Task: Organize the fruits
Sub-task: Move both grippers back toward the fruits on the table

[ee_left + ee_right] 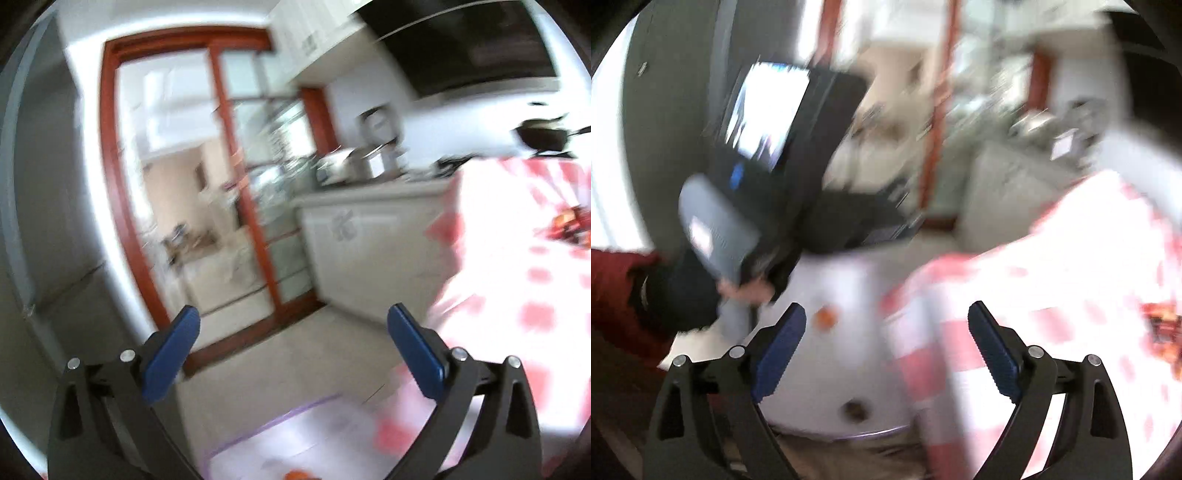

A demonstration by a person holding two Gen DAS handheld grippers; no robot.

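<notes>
A red-and-white checked tablecloth [1052, 277] covers the table on the right. Beside it lies a white bag [846, 354] holding an orange fruit [826, 318]. The left gripper [293, 317] and right gripper [886, 314] both gape wide, holding nothing.

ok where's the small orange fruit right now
In the right wrist view, the orange fruit lies on a white surface, just beyond the right tool's left finger, left of the red-checked tablecloth.
</notes>
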